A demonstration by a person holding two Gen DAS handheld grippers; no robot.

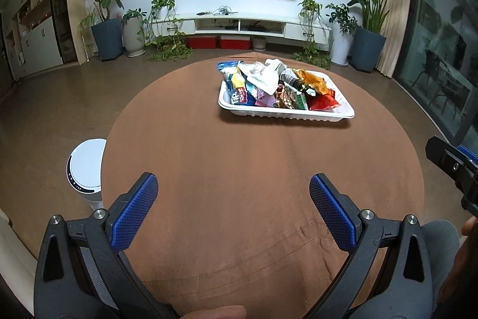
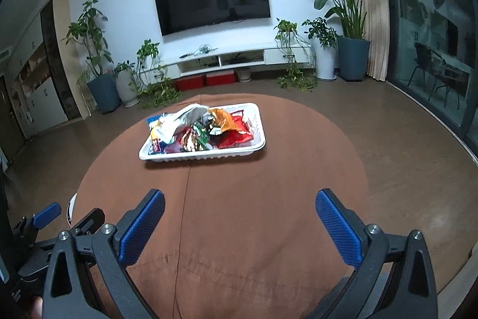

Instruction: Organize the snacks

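The left tongs (image 1: pixel 233 187) hang low over the near part of the brown counter (image 1: pixel 239 157), spread wide and holding nothing. The right tongs (image 2: pixel 240 204) hang beside them at similar height, also spread and empty. Only the left wrist view shows a white round appliance (image 1: pixel 85 166) on the floor at the counter's left edge. The right wrist view shows the left tongs at its lower left. The white tray (image 1: pixel 285 111), full of snack packets (image 1: pixel 269 82), lies on the far part of the counter, its long axis going left to right.
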